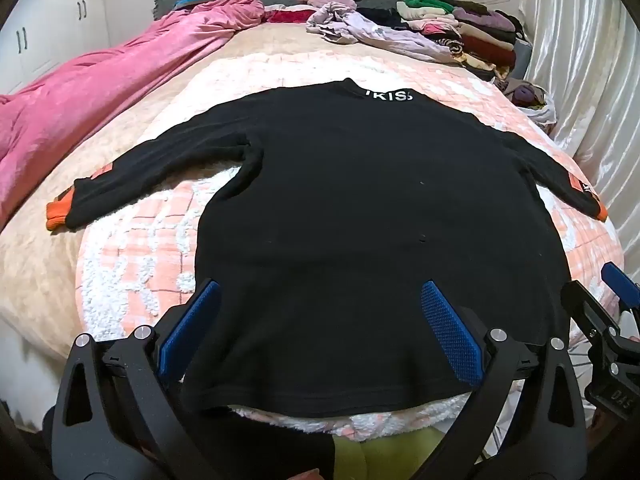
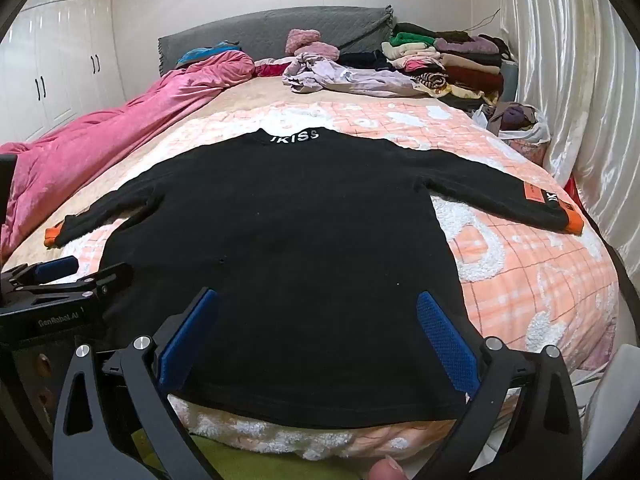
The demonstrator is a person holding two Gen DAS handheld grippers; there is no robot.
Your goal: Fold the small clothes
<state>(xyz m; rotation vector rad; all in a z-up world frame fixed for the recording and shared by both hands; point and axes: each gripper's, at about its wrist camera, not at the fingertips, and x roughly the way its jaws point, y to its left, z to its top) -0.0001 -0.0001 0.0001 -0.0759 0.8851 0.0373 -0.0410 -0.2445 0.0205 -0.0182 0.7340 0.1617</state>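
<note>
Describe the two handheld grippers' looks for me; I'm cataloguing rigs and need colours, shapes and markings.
Both the left gripper and the right gripper have matte black, triangular cut-out linkage arms with silver round pivot bolts. Their jaws carry flat blue pads with a fine knurled texture. White "GenRobot.AI" lettering marks the left gripper's body in the right wrist view. No cables or sleeves show.

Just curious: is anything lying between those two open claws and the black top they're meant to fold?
Nothing visible. The black top lies flat with nothing on it; the left gripper and right gripper hover open above its hem.
</note>
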